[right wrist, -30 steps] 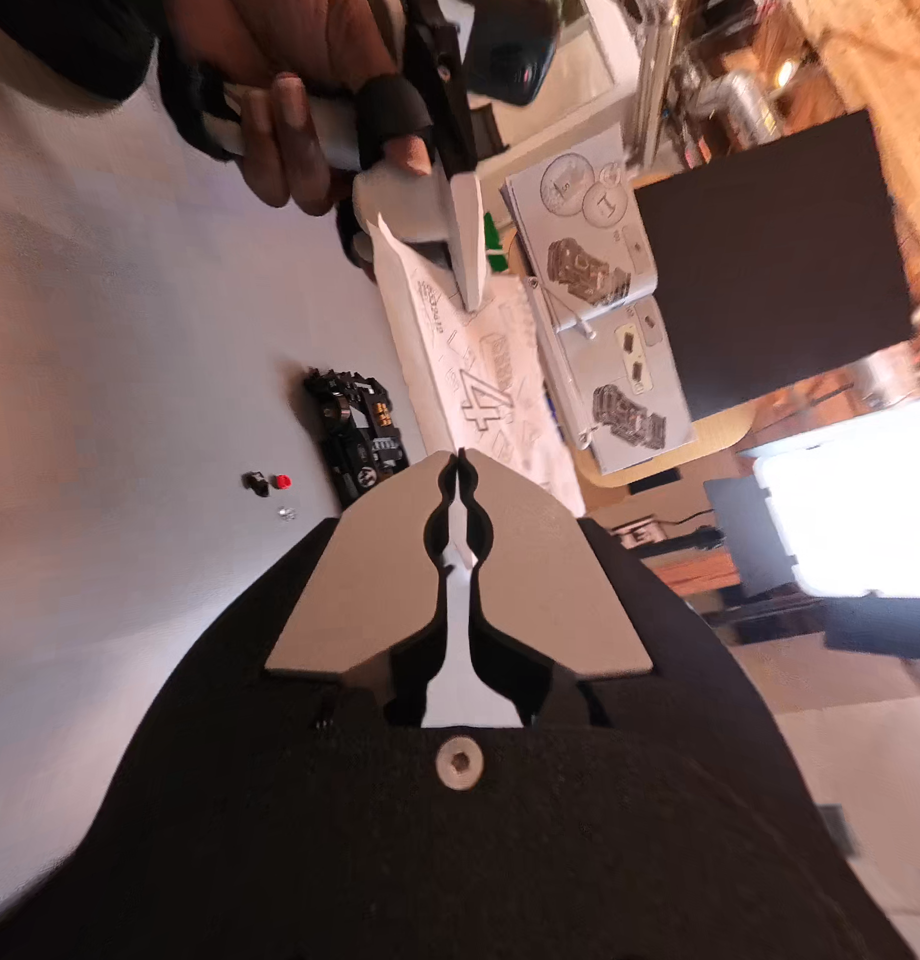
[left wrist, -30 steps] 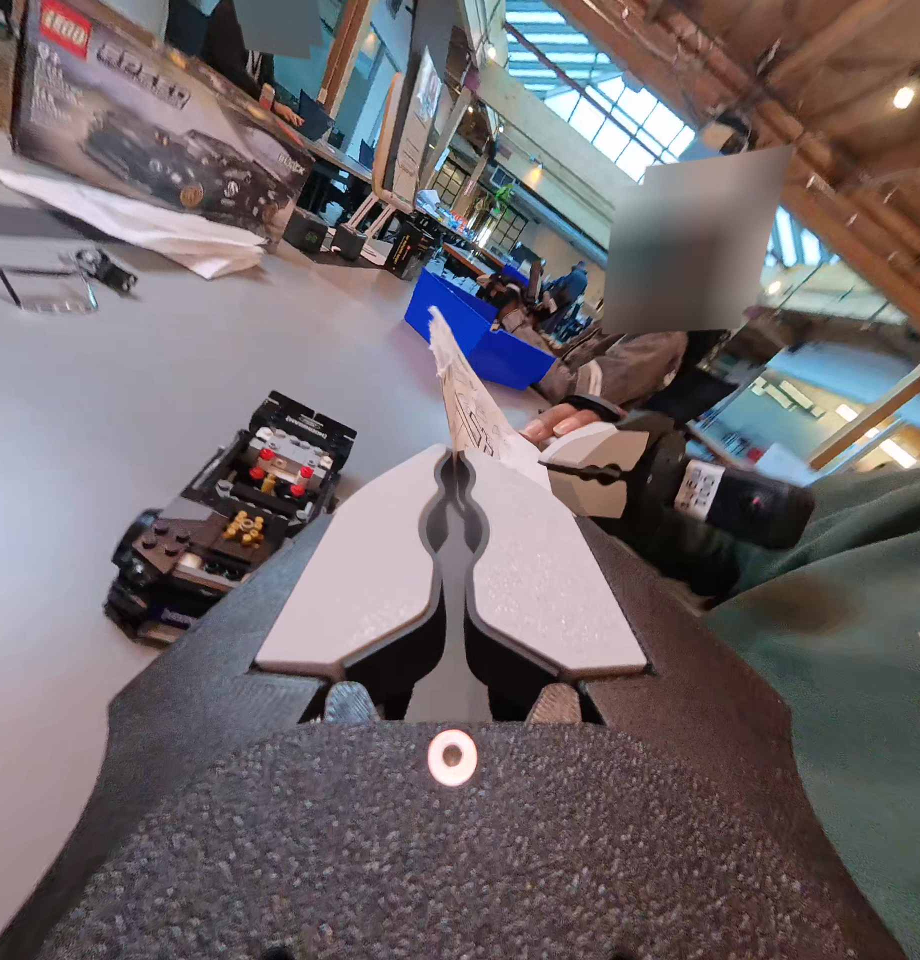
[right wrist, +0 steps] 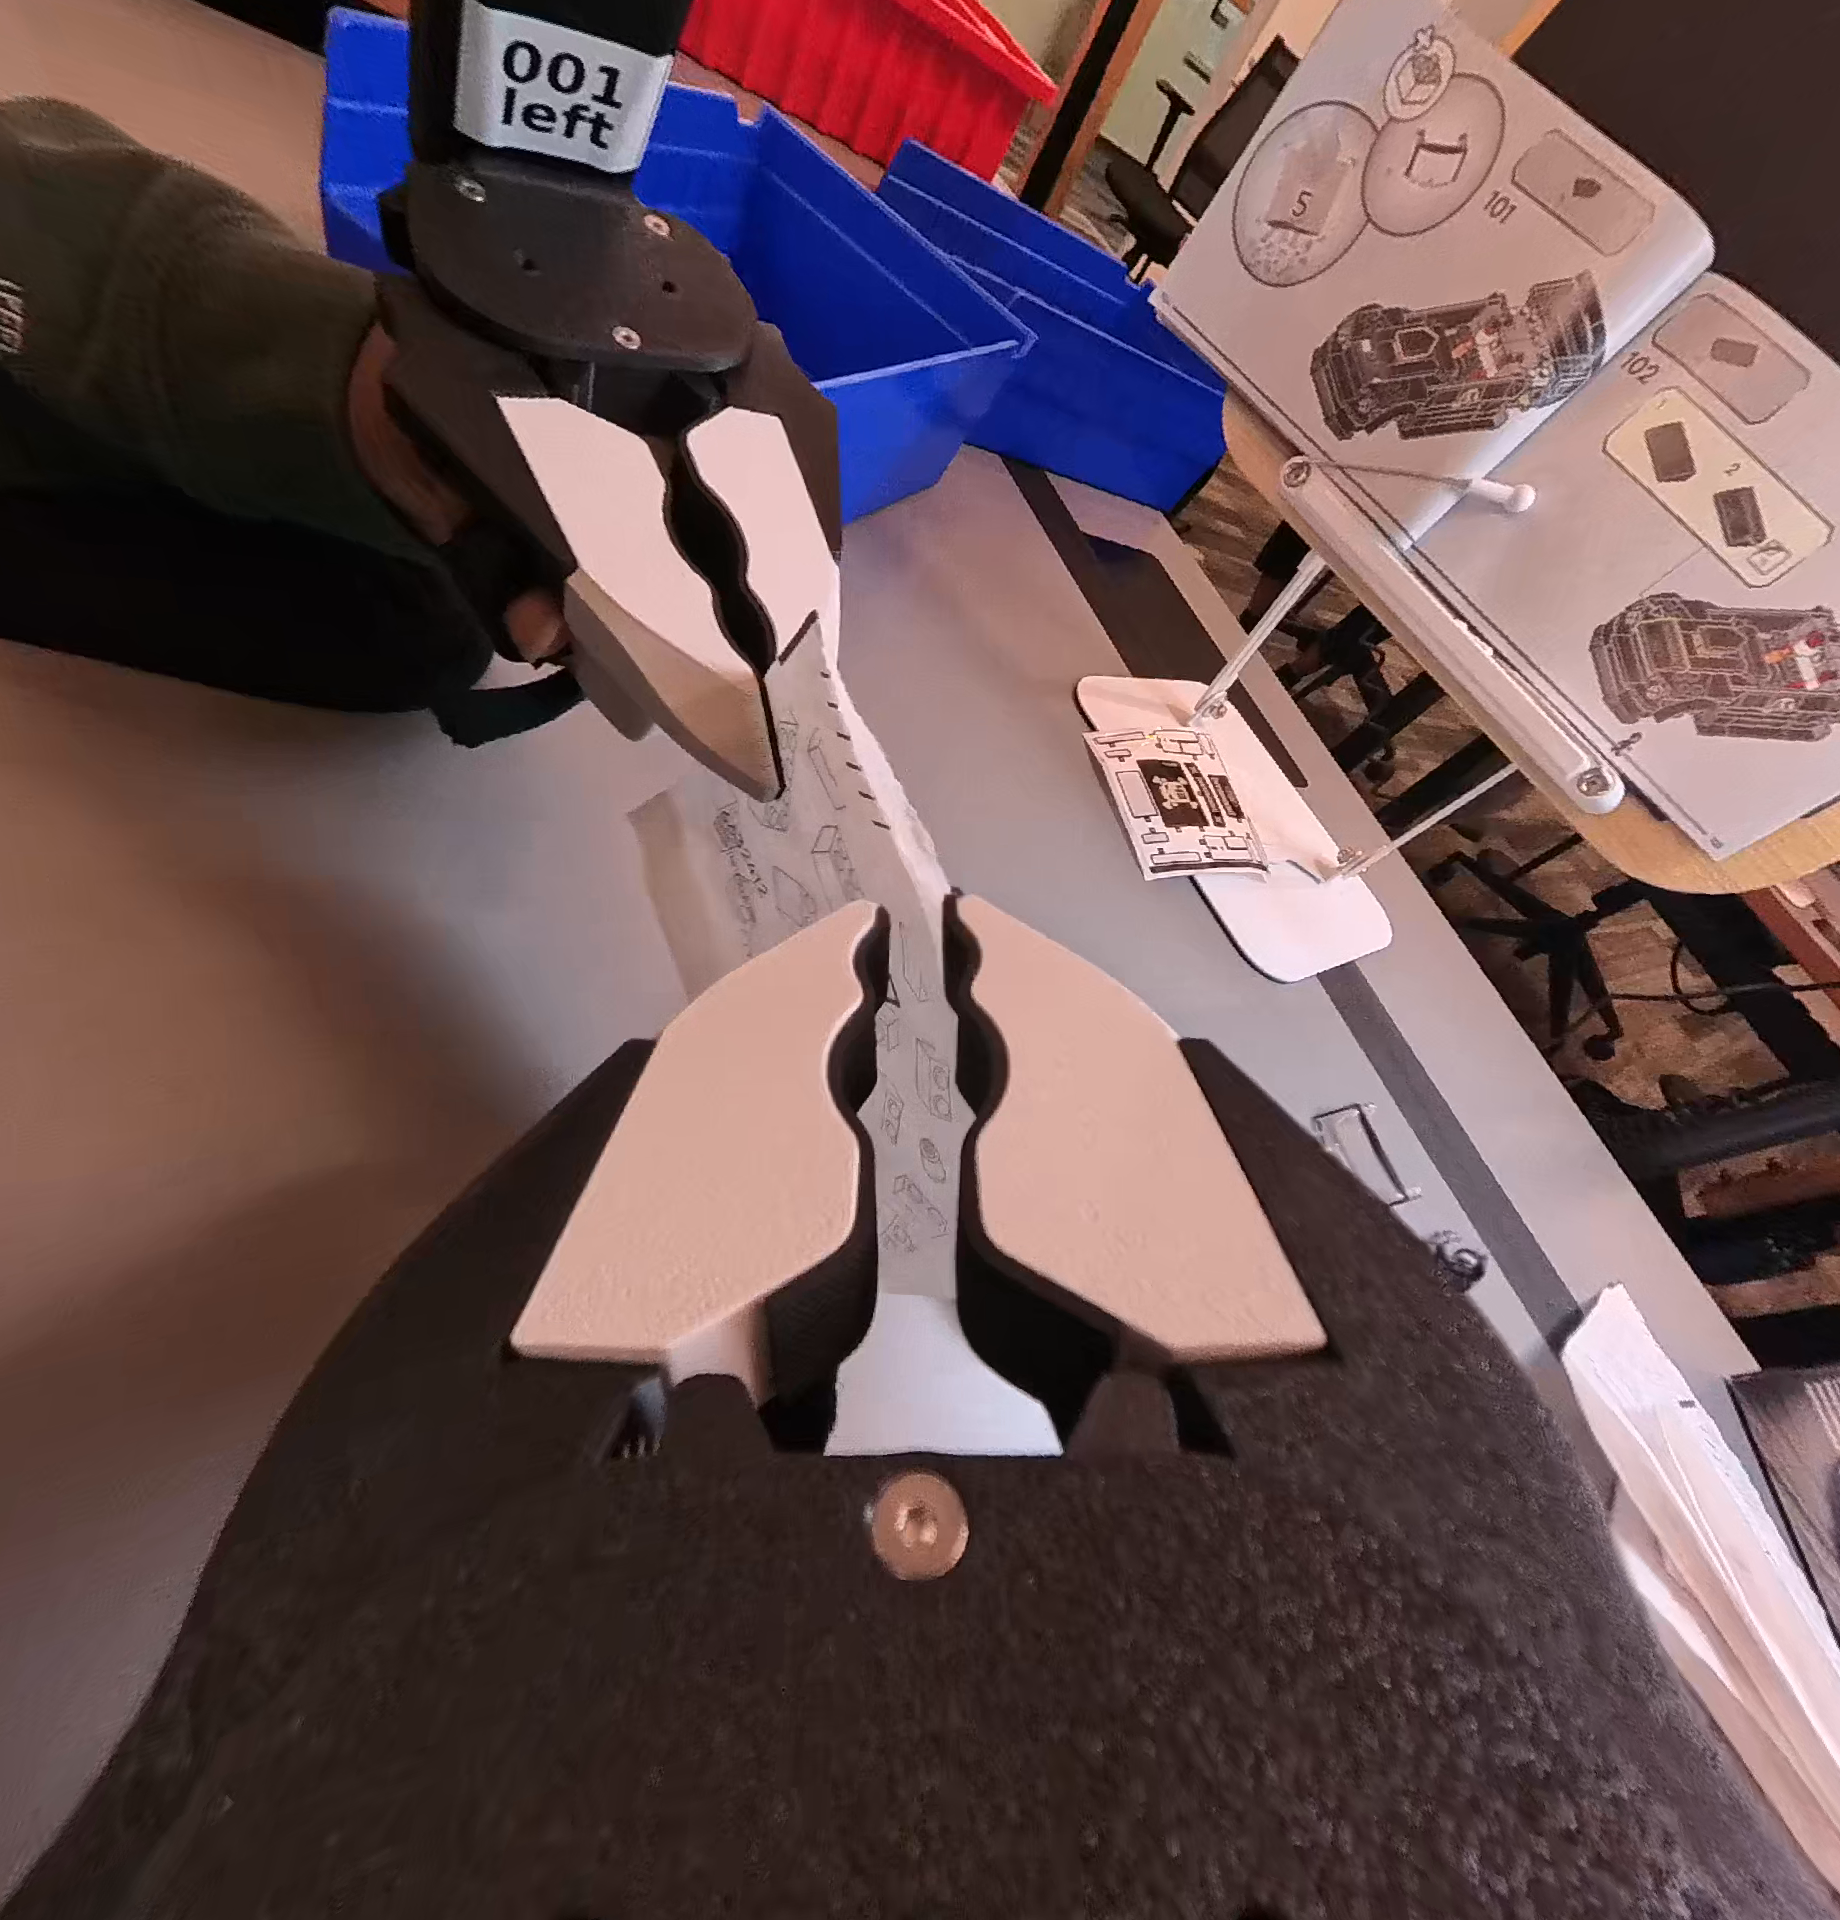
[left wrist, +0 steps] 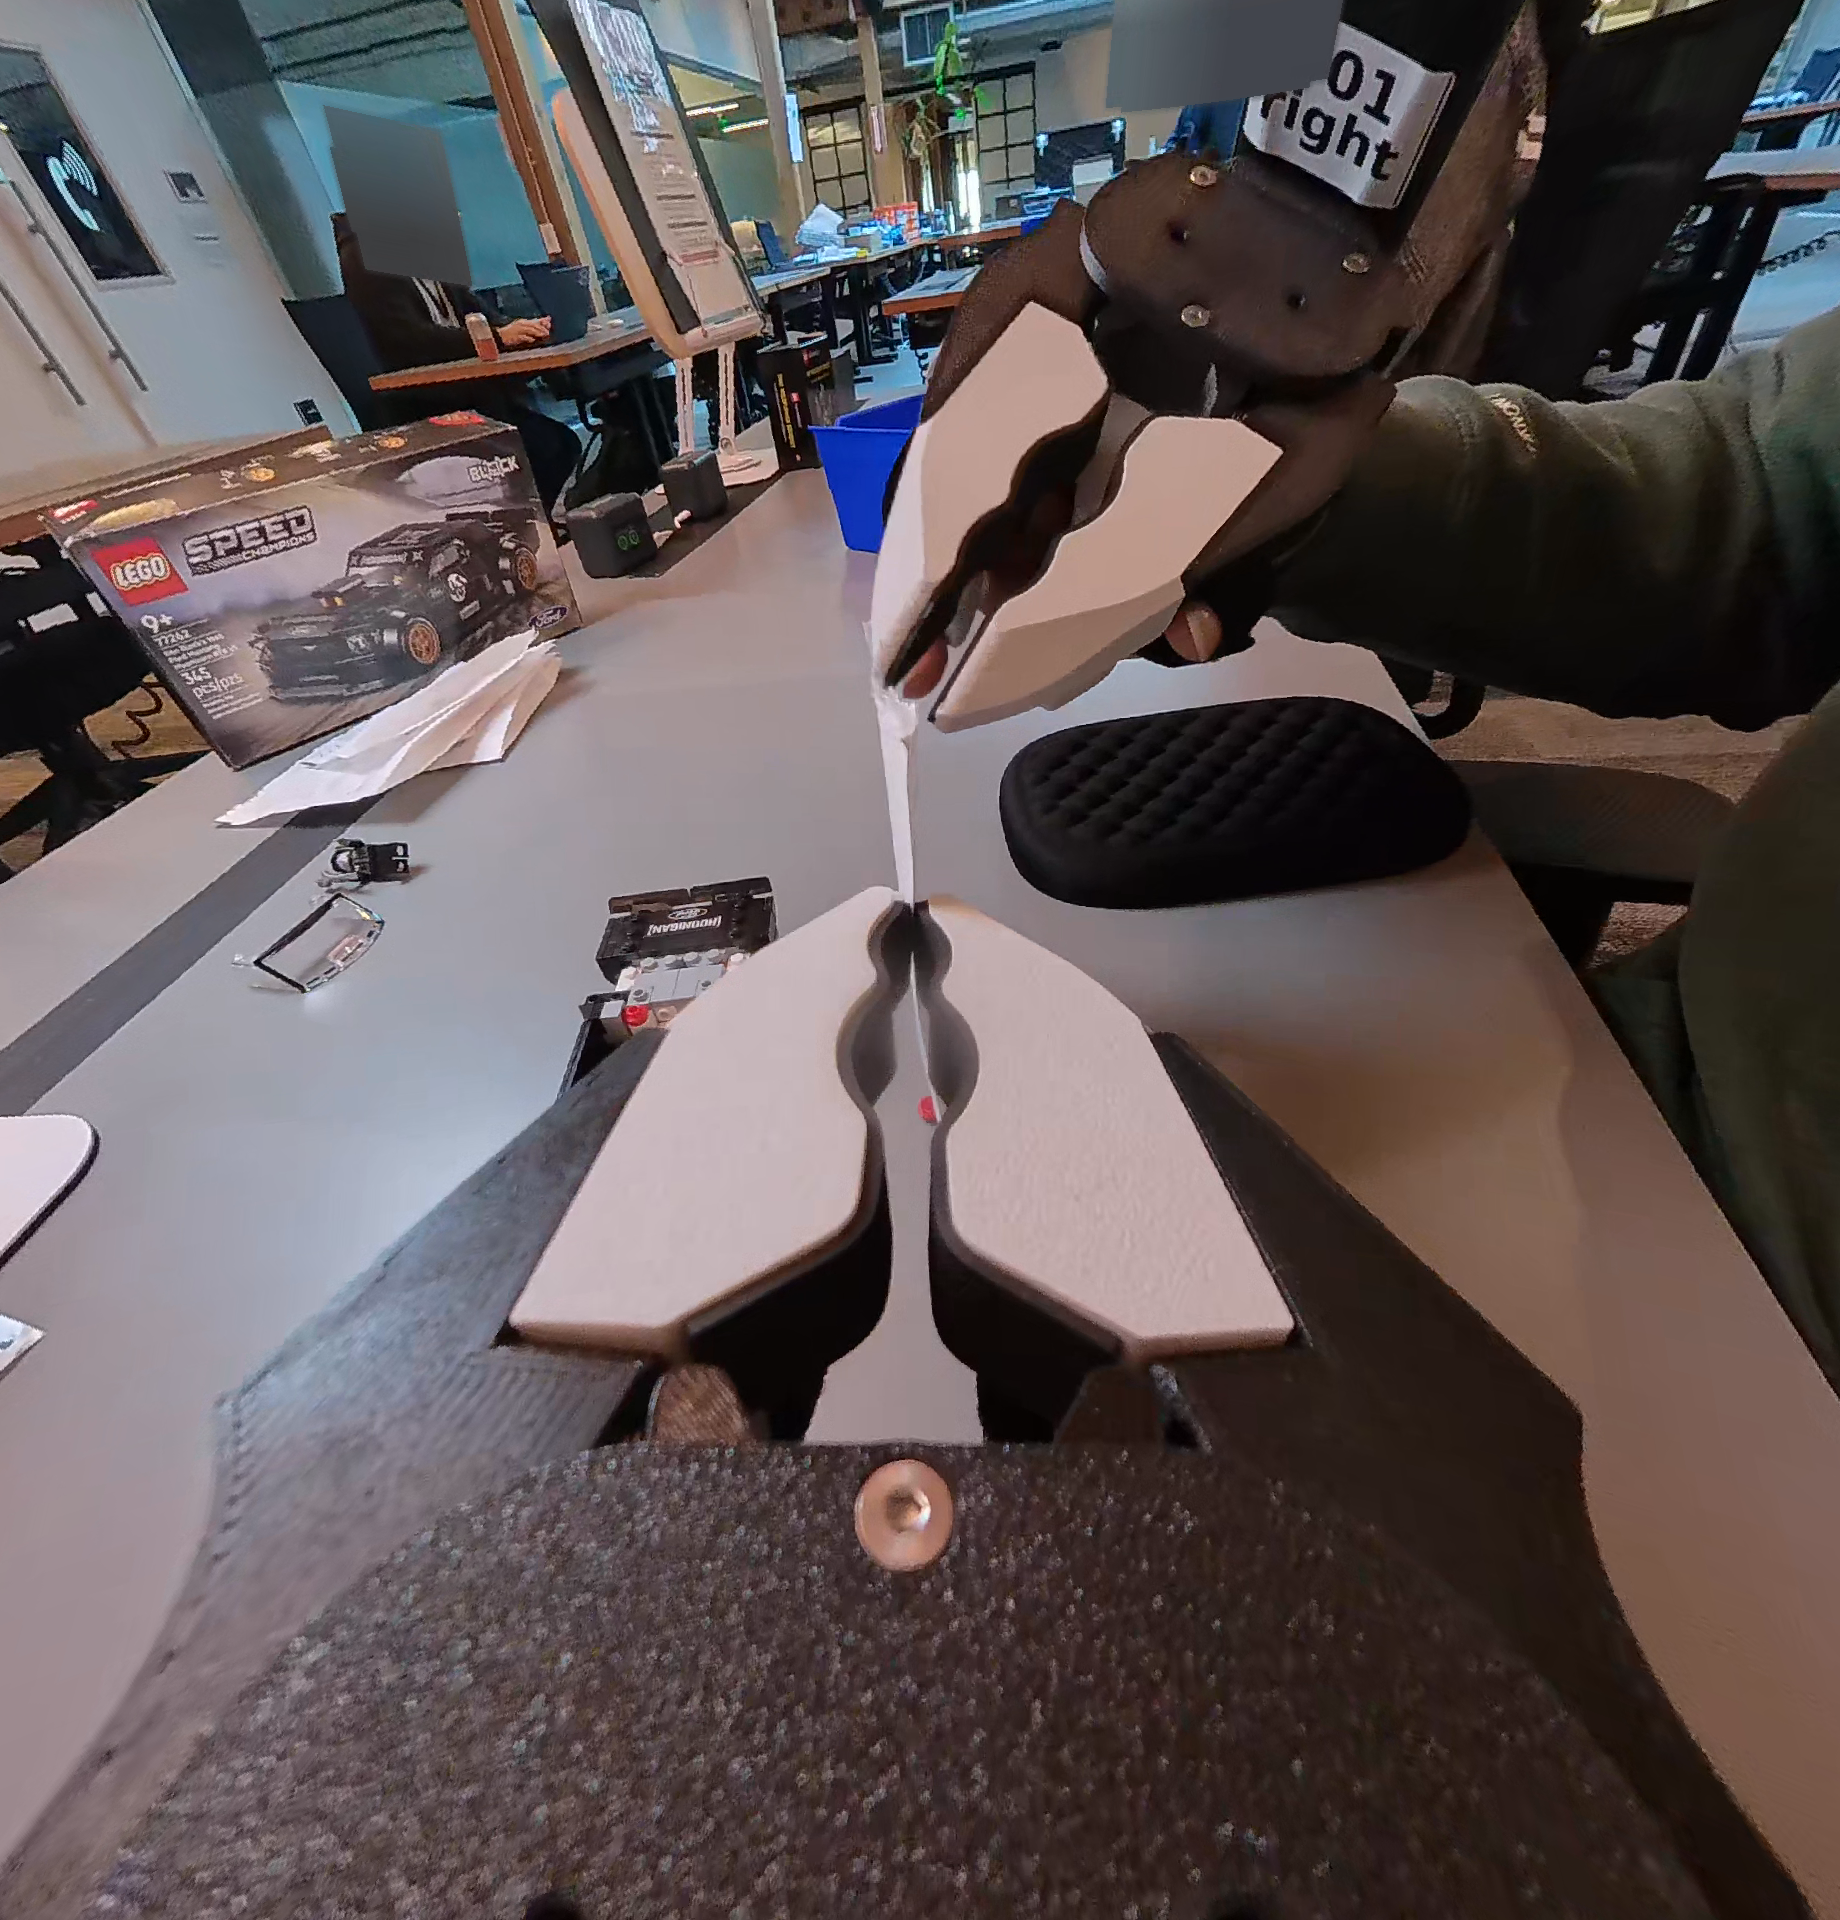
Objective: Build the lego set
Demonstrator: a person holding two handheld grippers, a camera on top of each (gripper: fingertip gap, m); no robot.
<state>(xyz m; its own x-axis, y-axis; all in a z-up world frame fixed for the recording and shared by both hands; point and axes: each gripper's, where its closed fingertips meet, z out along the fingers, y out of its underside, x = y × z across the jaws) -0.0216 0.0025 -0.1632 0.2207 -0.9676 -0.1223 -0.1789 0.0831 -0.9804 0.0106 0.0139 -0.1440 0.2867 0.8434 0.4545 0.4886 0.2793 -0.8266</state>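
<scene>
Both tongs, left gripper (left wrist: 911, 914) and right gripper (right wrist: 916, 909), are pinching the paper parts bag (right wrist: 874, 800), stretched taut above the table (left wrist: 272, 1091). It looks like the bag-opening step, so next comes a steady opposing pull. Beyond, the half-built car (left wrist: 677, 956) sits below, then the box (left wrist: 324, 582), with the instruction booklet (right wrist: 1518, 312) propped alongside.

Open-plan office: long desk rows (left wrist: 895, 260), office chairs (right wrist: 1155, 197).

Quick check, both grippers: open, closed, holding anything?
Left gripper: closed on one end of the white paper parts bag.
Right gripper: closed on the other end of the same bag, stretched between them.
</scene>
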